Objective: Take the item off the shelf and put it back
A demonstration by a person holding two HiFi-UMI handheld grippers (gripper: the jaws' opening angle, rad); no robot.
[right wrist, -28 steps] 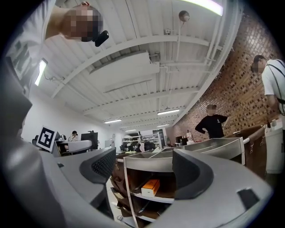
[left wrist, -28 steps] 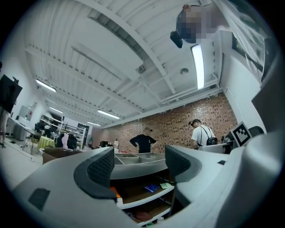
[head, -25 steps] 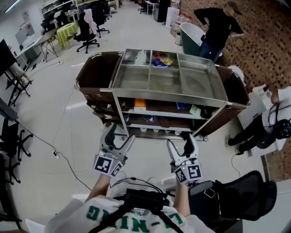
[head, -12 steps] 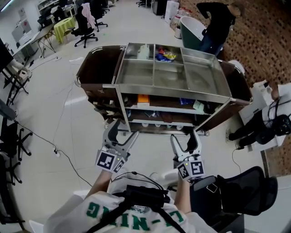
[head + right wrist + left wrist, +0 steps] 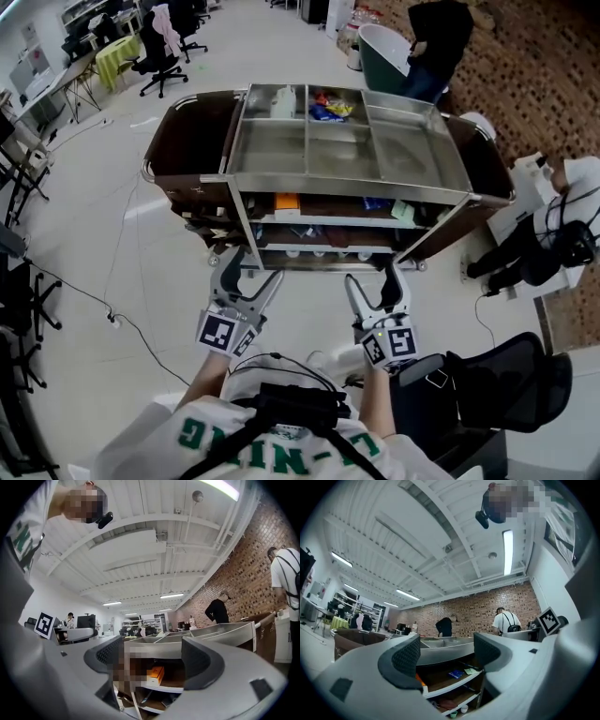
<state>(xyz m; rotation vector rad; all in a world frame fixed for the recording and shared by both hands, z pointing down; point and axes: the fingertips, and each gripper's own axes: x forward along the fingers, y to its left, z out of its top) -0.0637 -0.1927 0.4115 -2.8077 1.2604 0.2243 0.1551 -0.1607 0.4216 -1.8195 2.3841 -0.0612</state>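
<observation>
A steel cart (image 5: 347,192) with a divided top tray stands ahead of me, with shelves below. On its middle shelf lie an orange box (image 5: 288,202), a blue item (image 5: 375,202) and a pale green one (image 5: 403,210). My left gripper (image 5: 249,272) hovers open just short of the cart's lower left front, holding nothing. My right gripper (image 5: 373,281) is open and empty too, below the cart's front. In the left gripper view the open gripper (image 5: 445,651) frames the blue item (image 5: 456,673). The right gripper view shows that gripper (image 5: 152,656) open, with the orange box (image 5: 155,675) beyond its jaws.
Snack packets (image 5: 328,105) lie in the top tray's far compartments. A person in black (image 5: 436,37) bends by a green tub (image 5: 375,47) behind the cart. A black chair (image 5: 506,384) stands at my right, white equipment (image 5: 544,183) beyond it. A cable (image 5: 112,314) trails over the floor at left.
The cart has shifted slightly up and left in the head view. Both grippers stay open and empty in front of it, barely moved.
</observation>
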